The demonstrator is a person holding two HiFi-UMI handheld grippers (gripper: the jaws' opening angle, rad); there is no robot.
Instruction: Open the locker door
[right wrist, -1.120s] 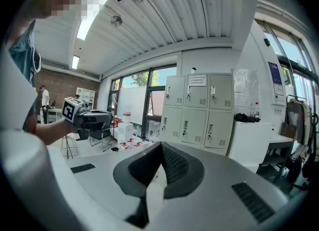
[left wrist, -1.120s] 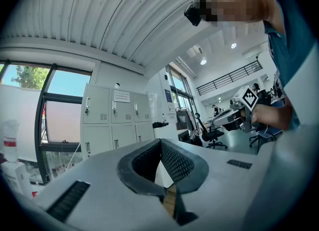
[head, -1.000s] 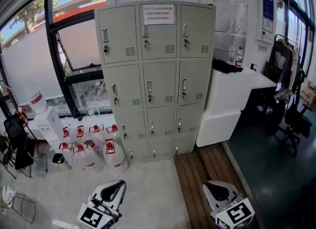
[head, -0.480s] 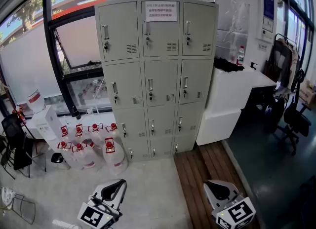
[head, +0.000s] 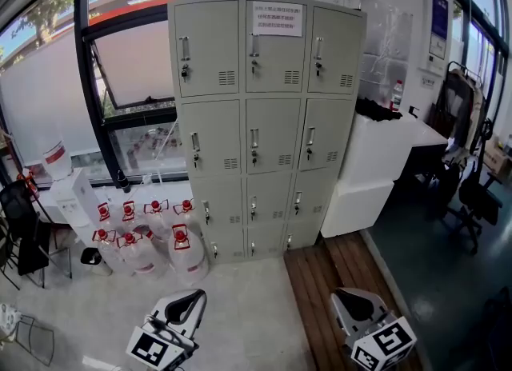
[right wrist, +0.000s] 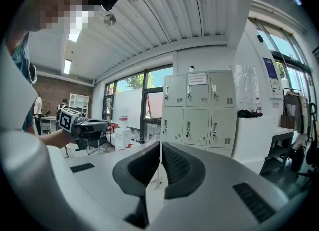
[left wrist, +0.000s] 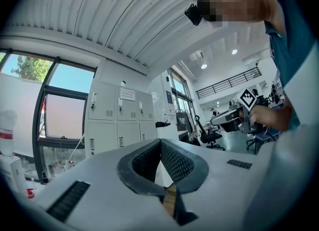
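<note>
The grey metal locker (head: 264, 121) stands against the wall, three columns of doors wide, and every door is shut. Each door has a small handle and lock; a paper notice (head: 278, 19) hangs on the top middle door. Both grippers are held low, well short of it and above the floor. My left gripper (head: 192, 297) and my right gripper (head: 346, 296) point at the locker, each with nothing between its jaws. In the left gripper view the jaws (left wrist: 160, 143) meet at the tips, locker (left wrist: 117, 120) far ahead. My right gripper (right wrist: 160, 148) is shut too, facing the locker (right wrist: 199, 110).
Several water jugs with red caps (head: 152, 237) stand on the floor left of the locker. White boxes and a counter (head: 376, 161) adjoin its right side. A strip of wooden floor (head: 336, 281) runs below. Office chairs (head: 476, 197) stand at the right, a black chair (head: 24, 233) at the left.
The head view has swung a little left, so the locker sits further right in the frame. Both grippers keep their places at the bottom edge.
</note>
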